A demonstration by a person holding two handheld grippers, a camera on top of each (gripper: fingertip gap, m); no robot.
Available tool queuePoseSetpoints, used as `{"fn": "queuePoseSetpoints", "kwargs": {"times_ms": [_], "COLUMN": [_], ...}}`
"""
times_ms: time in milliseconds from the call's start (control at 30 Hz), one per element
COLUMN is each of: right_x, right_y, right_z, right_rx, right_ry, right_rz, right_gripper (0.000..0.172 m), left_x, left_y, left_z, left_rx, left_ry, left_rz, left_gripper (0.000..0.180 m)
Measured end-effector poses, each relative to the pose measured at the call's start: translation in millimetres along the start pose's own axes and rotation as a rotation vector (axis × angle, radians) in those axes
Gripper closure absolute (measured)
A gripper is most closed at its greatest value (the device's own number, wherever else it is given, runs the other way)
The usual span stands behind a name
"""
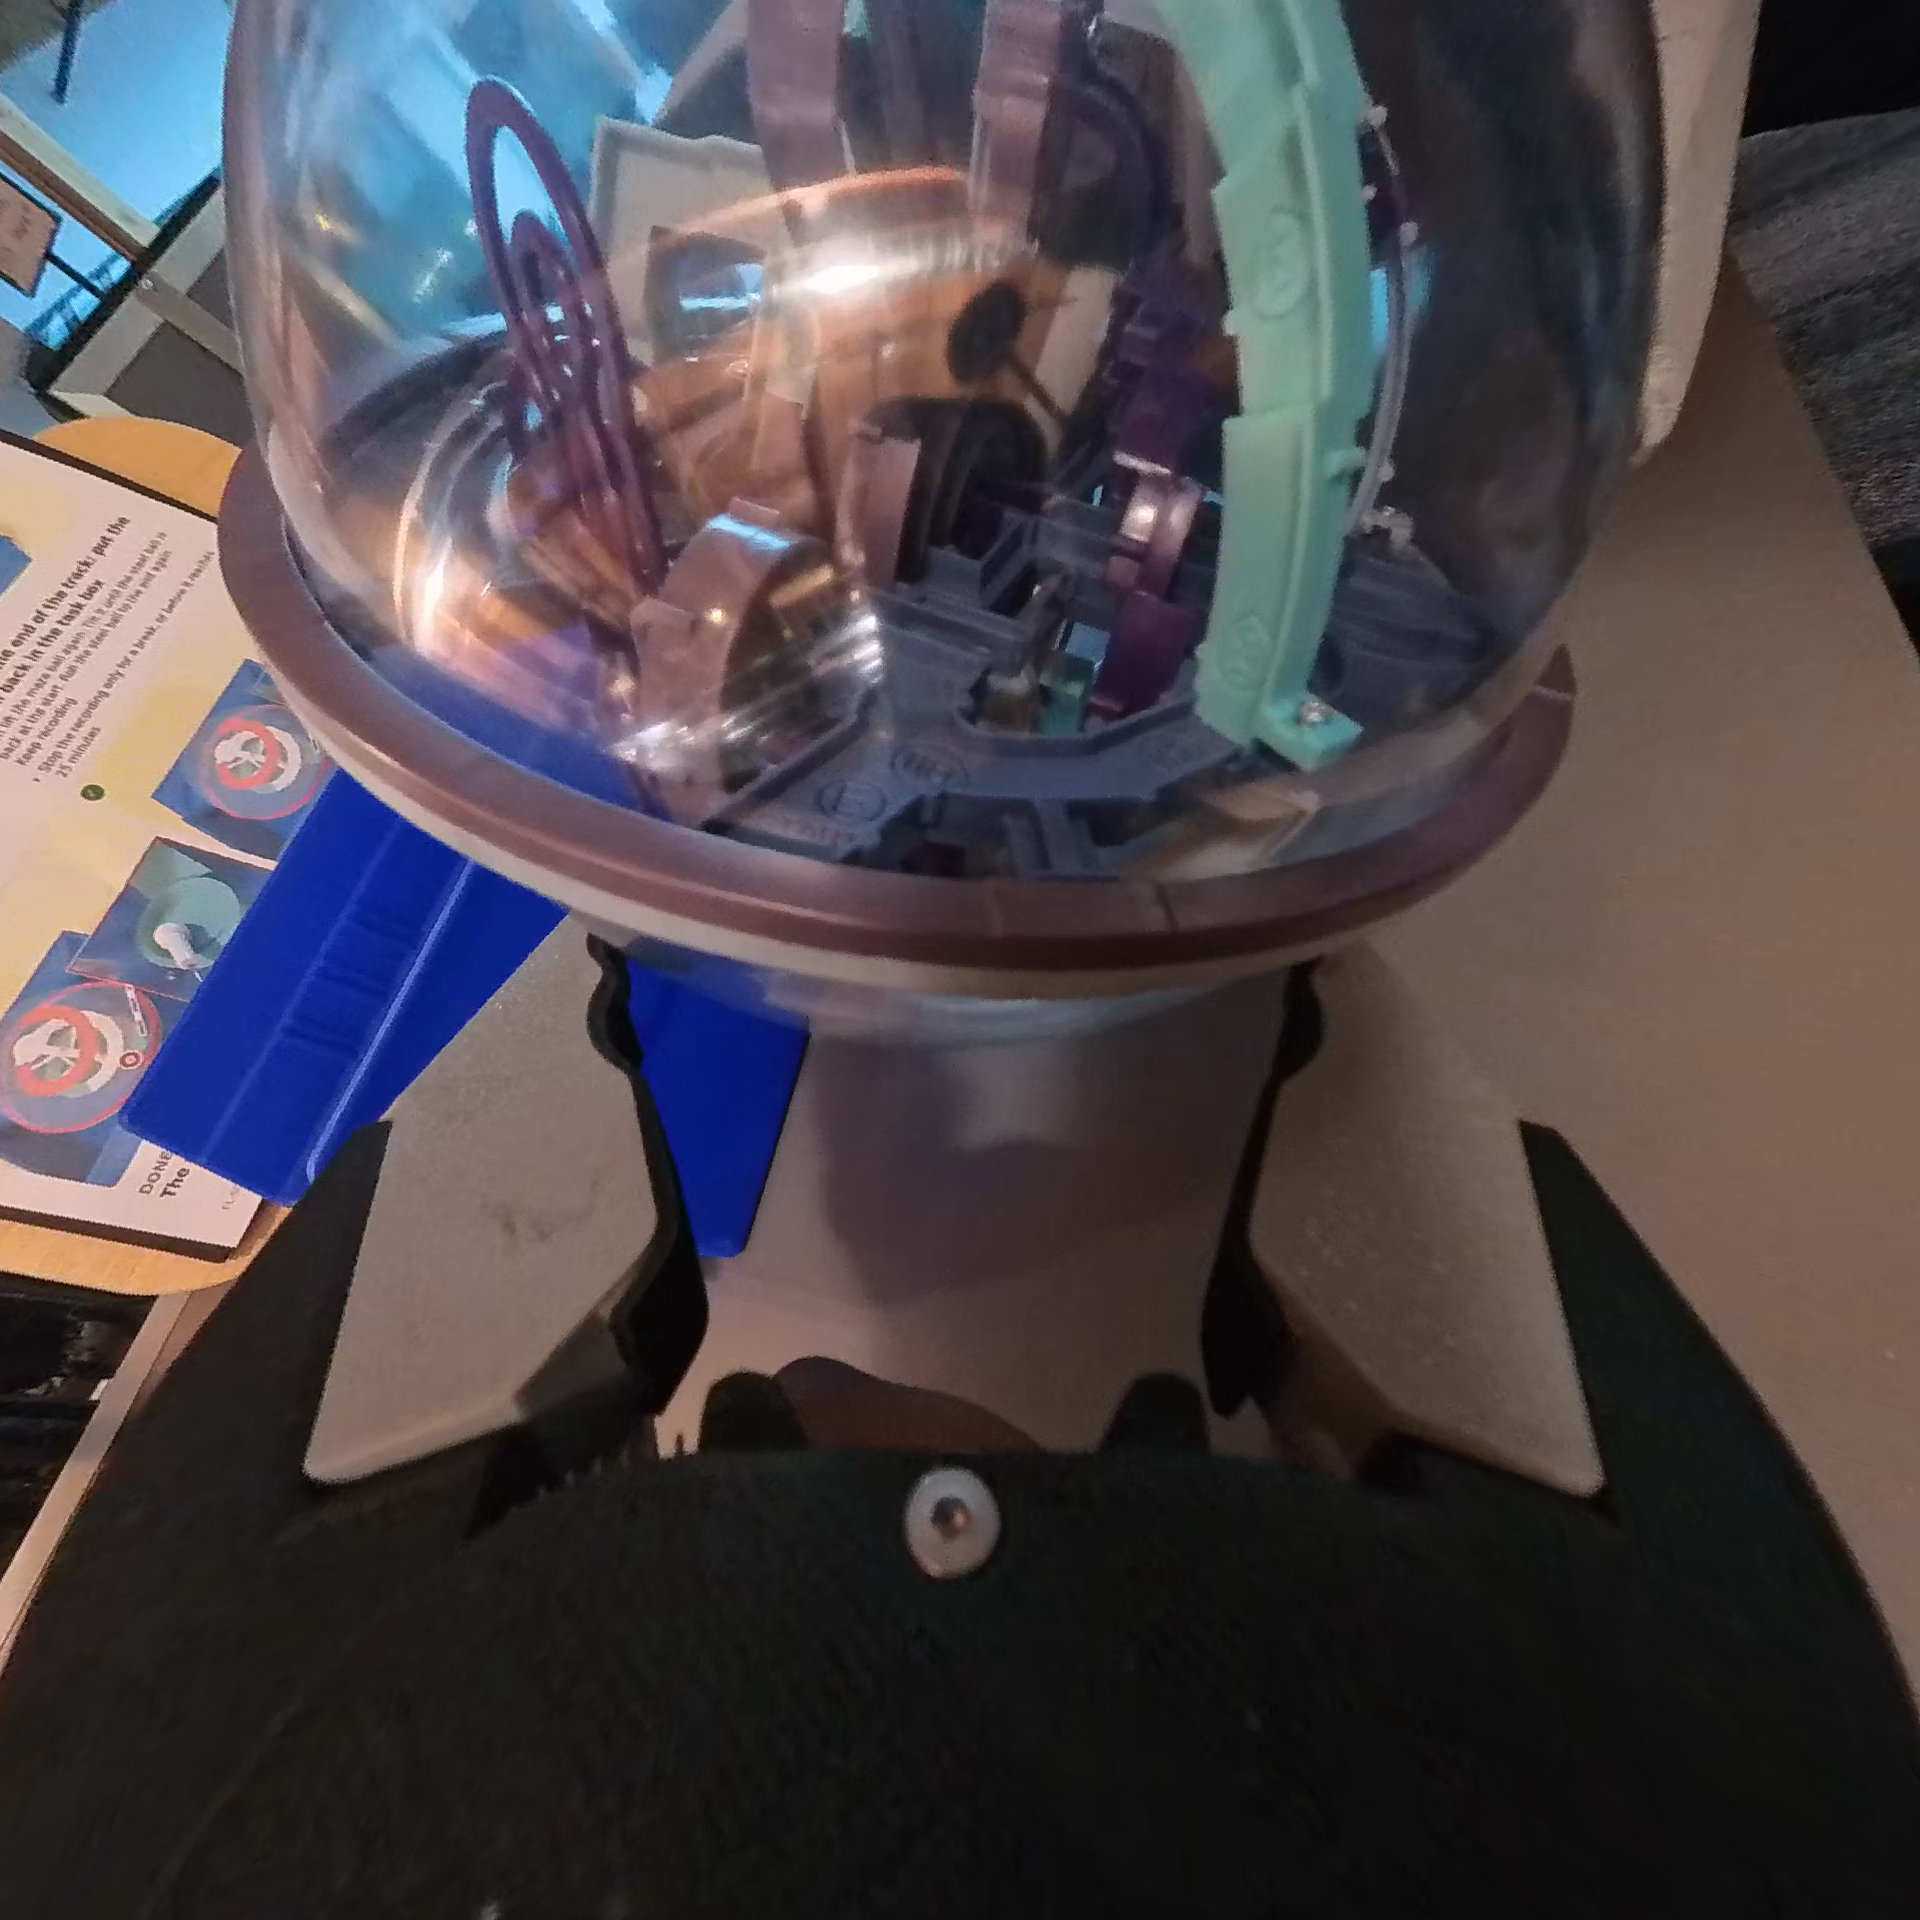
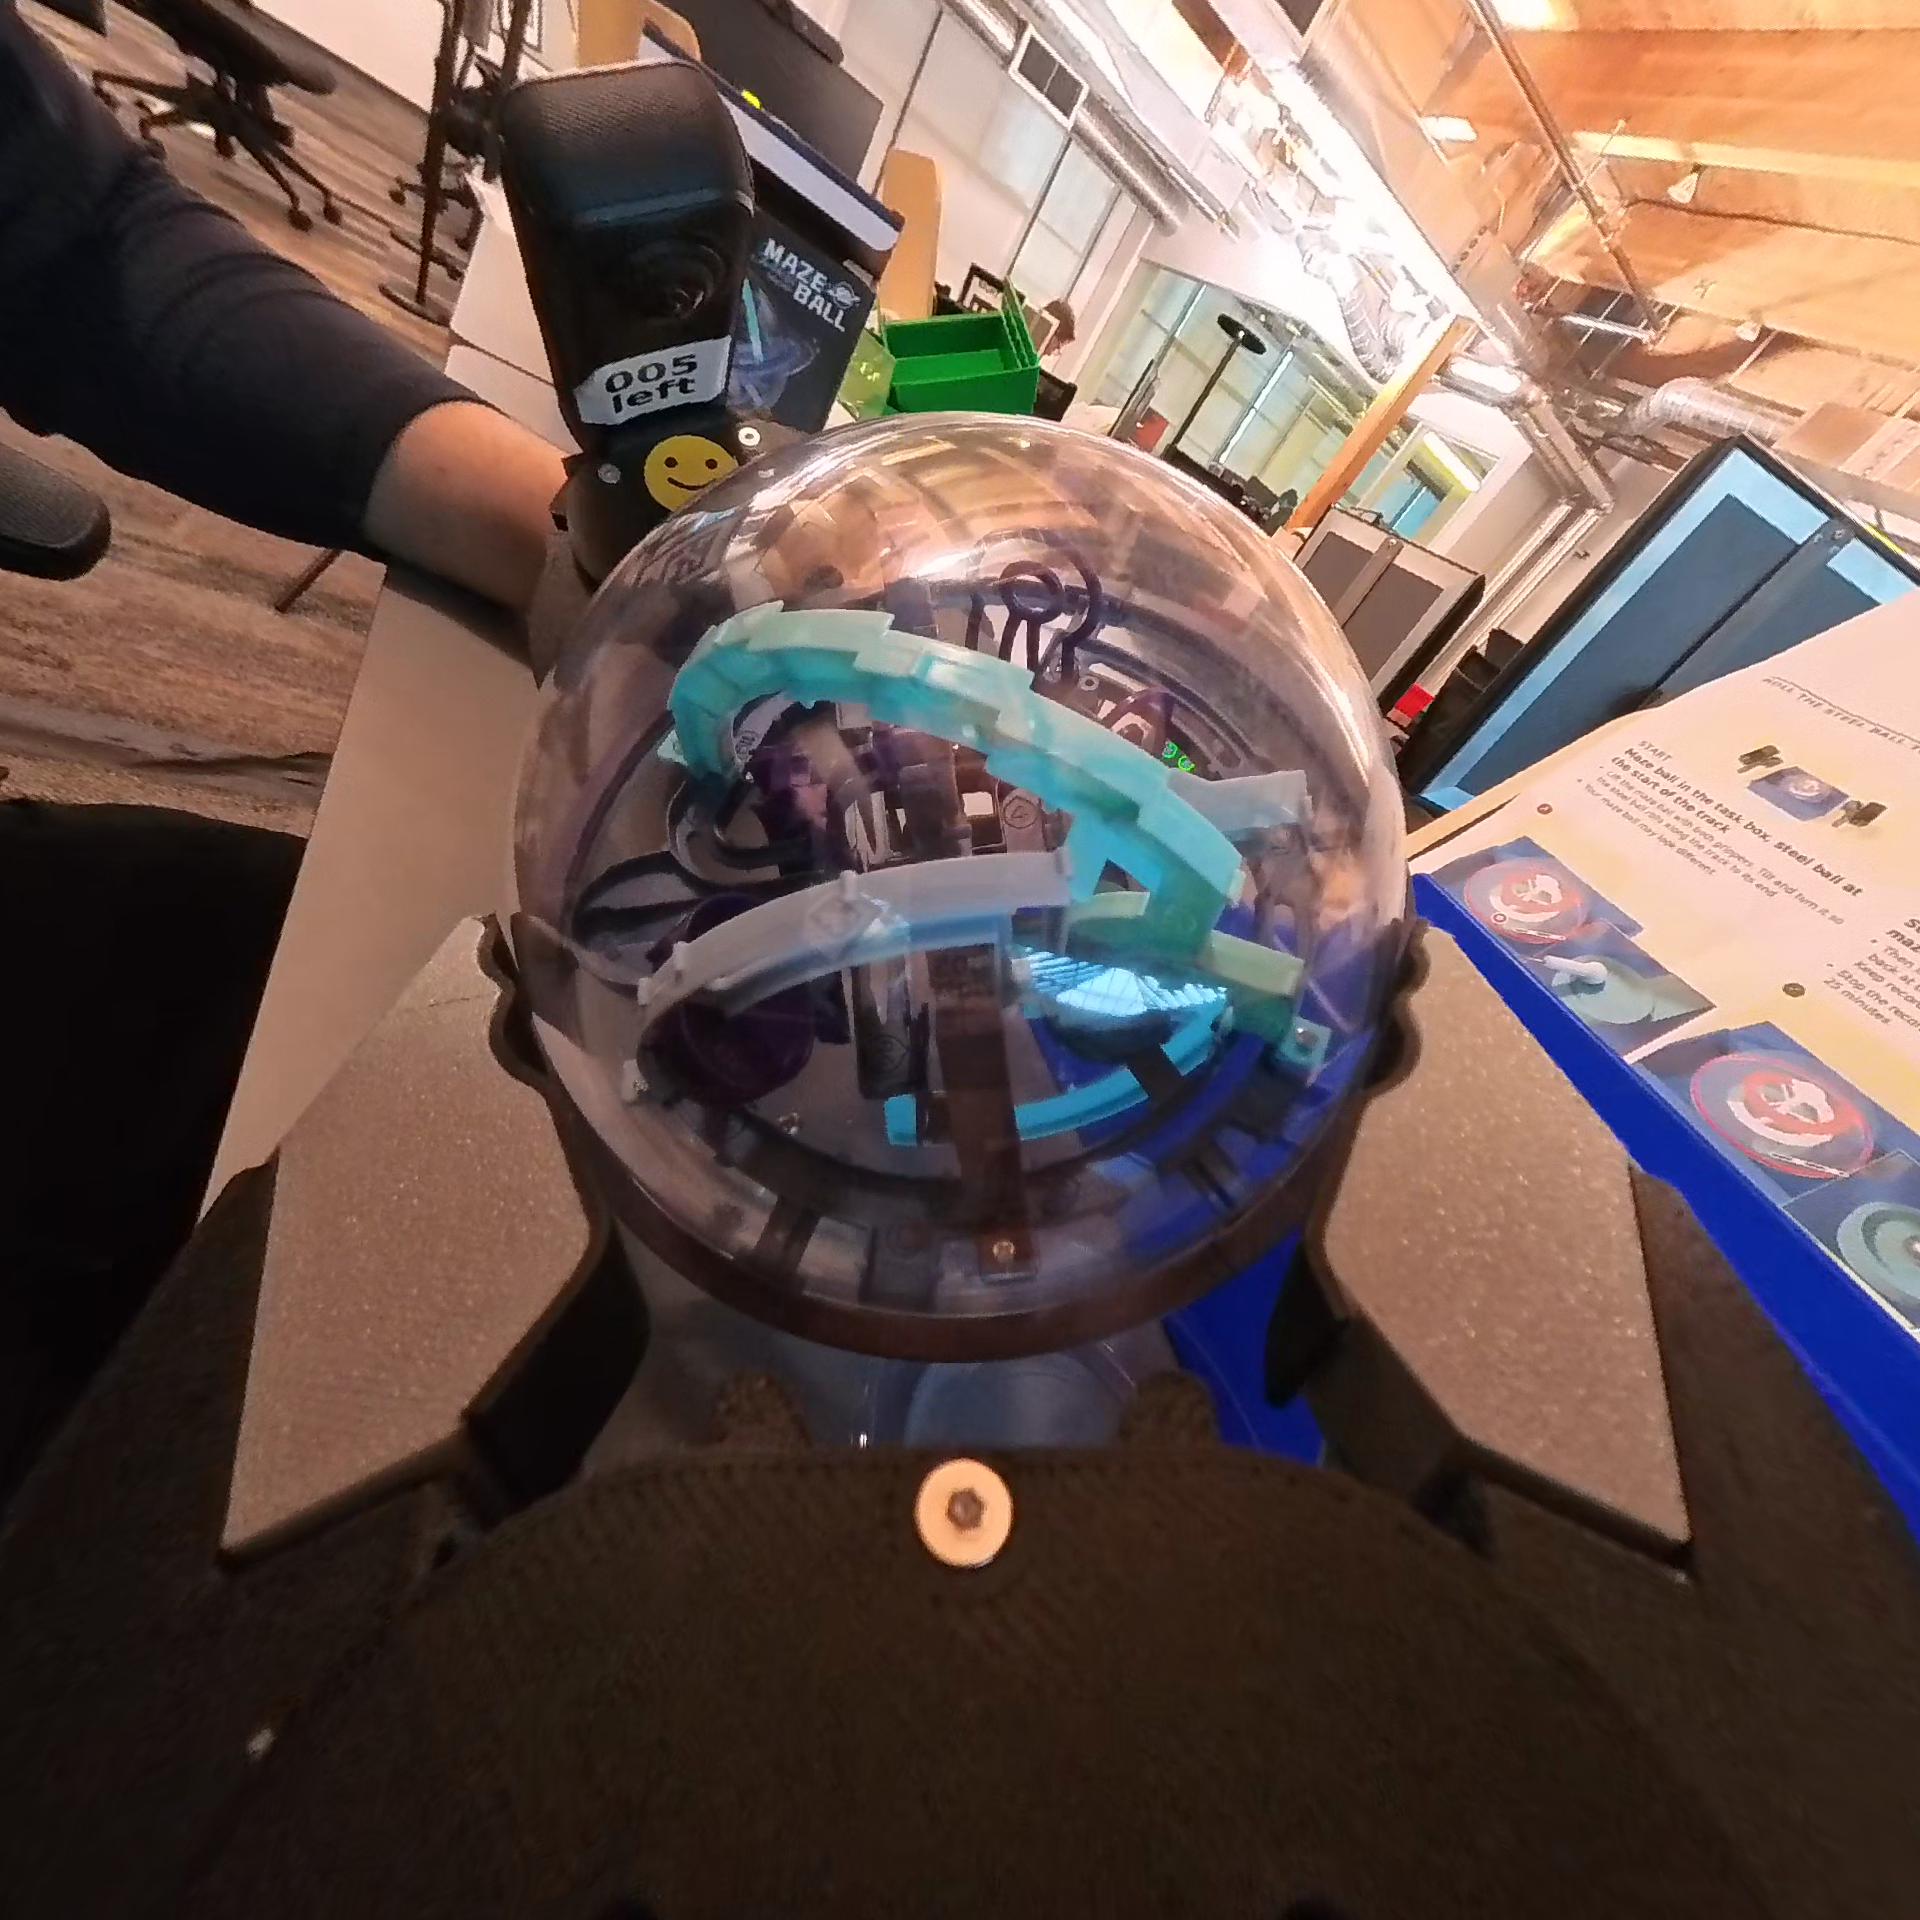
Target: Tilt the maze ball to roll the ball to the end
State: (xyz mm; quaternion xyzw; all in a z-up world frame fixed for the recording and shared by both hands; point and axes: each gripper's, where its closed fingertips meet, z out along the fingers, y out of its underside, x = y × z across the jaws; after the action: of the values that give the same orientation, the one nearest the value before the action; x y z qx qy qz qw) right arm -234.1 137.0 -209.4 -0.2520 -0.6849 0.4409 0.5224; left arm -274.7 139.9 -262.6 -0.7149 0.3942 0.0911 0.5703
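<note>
A clear plastic sphere [image 2: 961,935] with teal, grey and purple tracks inside and a dark maroon band round its middle sits clamped between both grippers: the right gripper [image 2: 951,956] spread wide around it, the left gripper [image 1: 951,987] gripping its lower half.

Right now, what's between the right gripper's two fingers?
The maze ball. In the right wrist view its clear sphere fills the span between the right gripper's fingers, both touching its sides; the left gripper holds the far side.
</note>
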Motion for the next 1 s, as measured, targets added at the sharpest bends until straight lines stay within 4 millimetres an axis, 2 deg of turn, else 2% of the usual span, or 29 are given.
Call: {"fn": "queuePoseSetpoints", "kwargs": {"times_ms": [300,533,700,867,1000], "right_x": [0,-2,1,9,9], "right_y": [0,3,0,-11,-9], "right_z": [0,1,-1,-7,-6], "right_rx": [-0.002,-0.023,-0.012,0.047,0.038], "right_ry": [0.0,0.021,-0.006,-0.055,-0.06], "right_rz": [-0.004,-0.078,0.023,0.198,0.207], "right_gripper": [0.017,0.016,0.017,0.018,0.018], "left_x": [0,-3,0,1,1], "left_y": [0,4,-3,-22,-21], "left_z": [0,1,-1,-7,-6], "left_rx": [0.001,-0.017,0.015,0.112,0.105], "left_ry": [-0.008,-0.047,-0.002,0.061,0.061], "left_rz": [0.008,0.064,-0.004,-0.146,-0.151], "left_gripper": [0.057,0.057,0.057,0.057,0.057]}}
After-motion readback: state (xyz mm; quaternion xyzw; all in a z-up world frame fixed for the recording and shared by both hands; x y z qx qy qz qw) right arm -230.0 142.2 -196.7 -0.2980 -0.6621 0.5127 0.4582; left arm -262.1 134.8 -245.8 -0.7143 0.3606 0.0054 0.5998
